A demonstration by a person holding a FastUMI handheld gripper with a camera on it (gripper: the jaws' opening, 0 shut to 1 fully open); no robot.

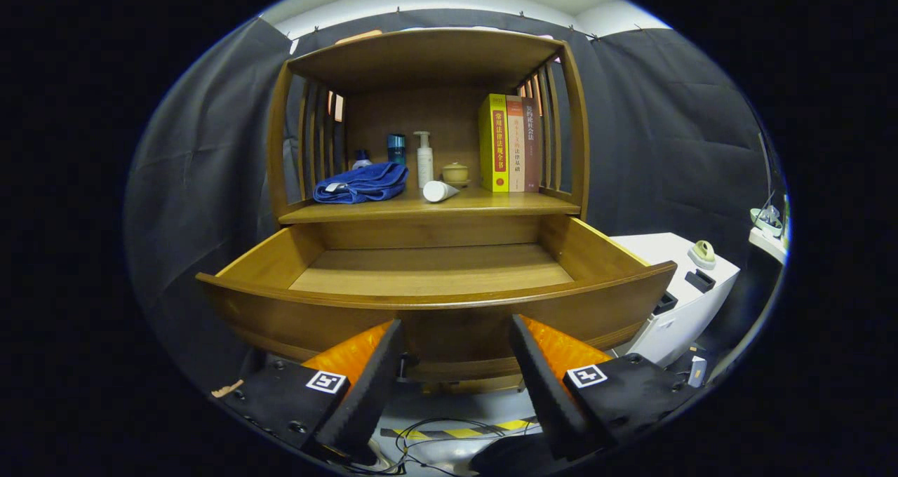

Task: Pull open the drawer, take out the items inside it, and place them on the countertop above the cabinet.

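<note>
Starting at our gripper (454, 337), we find its fingers spread wide apart and grasping nothing. Just ahead of the fingertips stands the curved front panel of the drawer (435, 323), which is pulled fully out toward us. Beyond that panel the drawer floor lies bare; we see no items left inside it. Farther on, past the drawer, the countertop (491, 202) carries a folded blue towel (361, 182), a white tube (438, 191) lying on its side, a pump bottle (424, 158), a small lidded jar (455, 172), a dark blue bottle (396, 149) and a row of books (510, 144). We judge the unloading essentially complete.

Risks noted: the tube rests close to the countertop's front edge, and a careless knock to the cabinet could roll it back into the open drawer. The spread fingers also sit close to the drawer front, so a forward lurch could strike it.
</note>
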